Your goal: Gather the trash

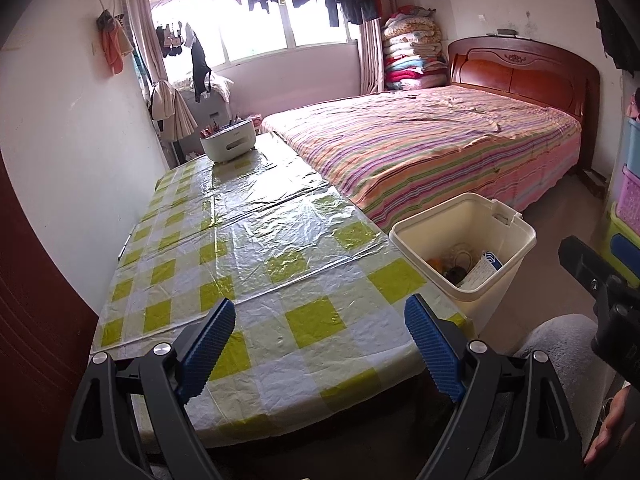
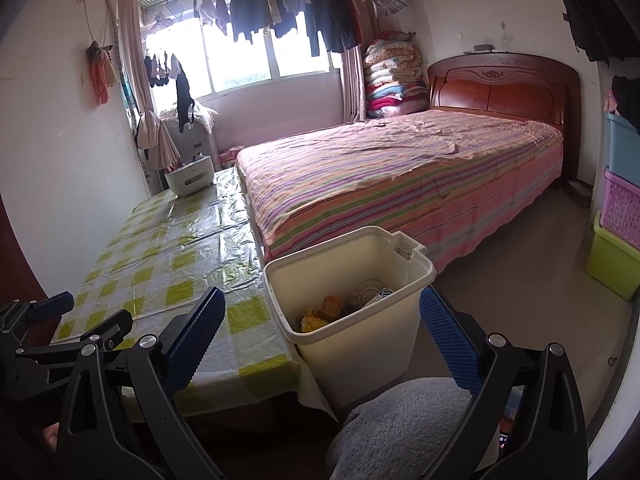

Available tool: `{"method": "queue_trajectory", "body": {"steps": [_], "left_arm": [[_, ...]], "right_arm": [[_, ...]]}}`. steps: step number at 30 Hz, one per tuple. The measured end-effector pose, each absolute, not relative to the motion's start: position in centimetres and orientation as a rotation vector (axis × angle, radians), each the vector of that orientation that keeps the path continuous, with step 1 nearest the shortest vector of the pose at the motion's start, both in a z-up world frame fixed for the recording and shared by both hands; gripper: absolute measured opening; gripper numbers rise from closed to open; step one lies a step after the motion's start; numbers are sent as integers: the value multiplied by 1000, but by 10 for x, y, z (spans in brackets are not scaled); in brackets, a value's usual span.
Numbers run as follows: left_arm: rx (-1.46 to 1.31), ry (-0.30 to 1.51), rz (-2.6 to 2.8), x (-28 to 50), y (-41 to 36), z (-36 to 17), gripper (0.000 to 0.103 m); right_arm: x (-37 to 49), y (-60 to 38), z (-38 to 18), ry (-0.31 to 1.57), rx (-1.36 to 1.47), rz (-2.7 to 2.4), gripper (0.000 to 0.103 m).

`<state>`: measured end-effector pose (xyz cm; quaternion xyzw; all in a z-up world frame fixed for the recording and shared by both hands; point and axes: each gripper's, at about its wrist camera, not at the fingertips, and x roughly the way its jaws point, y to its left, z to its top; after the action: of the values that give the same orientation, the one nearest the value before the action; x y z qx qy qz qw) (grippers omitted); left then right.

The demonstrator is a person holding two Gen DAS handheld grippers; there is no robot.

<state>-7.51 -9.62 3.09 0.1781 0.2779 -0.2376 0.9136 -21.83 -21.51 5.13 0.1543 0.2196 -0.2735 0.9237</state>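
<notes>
Status: collection appears complete or close to it, judging from the layout alone.

- Bin (image 2: 348, 280): cream, lidless, standing on the floor against the right edge of the tabletop (image 1: 256, 240), between it and the bed (image 1: 432, 148). This is the landmark for all positions below.
- Trash (image 2: 344, 304): inside the bin, at the bottom. Visible items include yellow-orange scraps, a pale round piece and a blue-and-white carton. Individual items cannot be identified further.
- Tabletop: left of the bin, covered by a green-and-white checked plastic sheet. No loose trash shows on it. The only thing on it is a white holder (image 1: 228, 142) at the end far from the bin, with pens or similar sticks in it — not obviously trash.
- Left hand-held gripper (image 1: 320, 340): left of the bin, over the near end of the tabletop. Jaws spread wide, nothing between them.
- Right hand-held gripper (image 2: 320, 332): directly in front of the bin, above a grey-clad knee (image 2: 400, 420). Jaws spread wide, nothing held.

Remaining work: none is evident on the tabletop. The floor right of the bin shows no litter either — areas below both cameras are hidden, so these cannot be confirmed.
</notes>
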Motion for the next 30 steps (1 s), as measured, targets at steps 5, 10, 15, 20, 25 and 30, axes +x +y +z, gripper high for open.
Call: {"method": "queue_trajectory", "body": {"steps": [5, 10, 15, 20, 25, 30], "left_arm": [[395, 571, -495, -73, -110, 29, 84], [428, 570, -524, -71, -127, 28, 84], [445, 566, -555, -68, -144, 28, 84], [458, 568, -600, -67, -161, 26, 84], [451, 580, -682, -65, -172, 23, 84], [456, 540, -700, -68, -176, 20, 84]], "right_arm": [[-215, -228, 49, 450, 329, -573, 96], [-214, -240, 49, 446, 337, -595, 96], [-212, -255, 47, 447, 349, -619, 96], [-209, -269, 42, 451, 364, -643, 96], [-199, -276, 32, 472, 376, -648, 96], [-191, -279, 31, 482, 374, -646, 96]]}}
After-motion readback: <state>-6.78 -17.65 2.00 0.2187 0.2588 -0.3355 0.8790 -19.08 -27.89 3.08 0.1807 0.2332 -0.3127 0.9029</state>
